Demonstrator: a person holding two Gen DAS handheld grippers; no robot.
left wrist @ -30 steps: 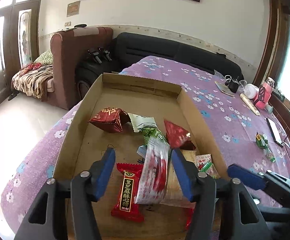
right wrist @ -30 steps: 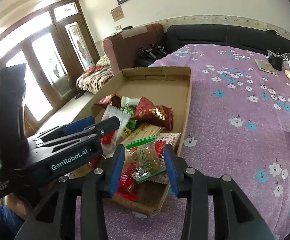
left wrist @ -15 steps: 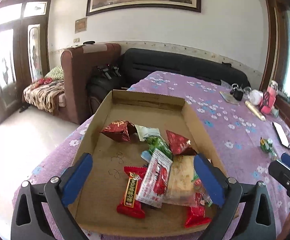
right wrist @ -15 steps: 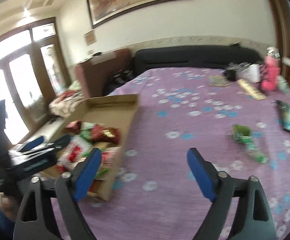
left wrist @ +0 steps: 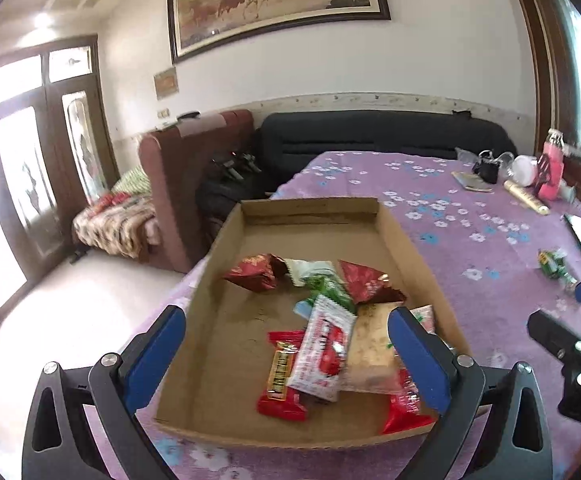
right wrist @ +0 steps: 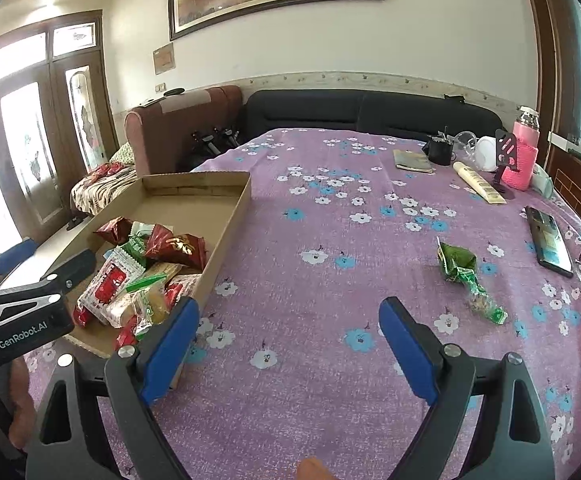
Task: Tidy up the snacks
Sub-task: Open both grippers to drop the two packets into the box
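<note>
Purple flower-printed cloth (right wrist: 330, 240) covers the whole work surface. Shallow brown cardboard tray (left wrist: 250, 216) sits on it at the left edge, long axis running away from the cameras. Near half of the tray holds a loose heap of wrapped snacks (left wrist: 330, 320): dark red foil bags at the far side, a white-and-red packet (left wrist: 322, 356) lying over a tan packet, a red bar with a gold label (left wrist: 282, 372) touching it on the left; far half of the tray is bare card. Left gripper (left wrist: 286, 360) is over the tray's near end, blue pads spread wide, nothing between them. Right gripper (right wrist: 288, 348) is over bare cloth just right of the tray, pads likewise apart and empty. Crumpled green snack wrapper (right wrist: 460, 266) lies alone on the cloth, well apart from the tray. Black phone (right wrist: 548, 240) lies near the right edge.
</note>
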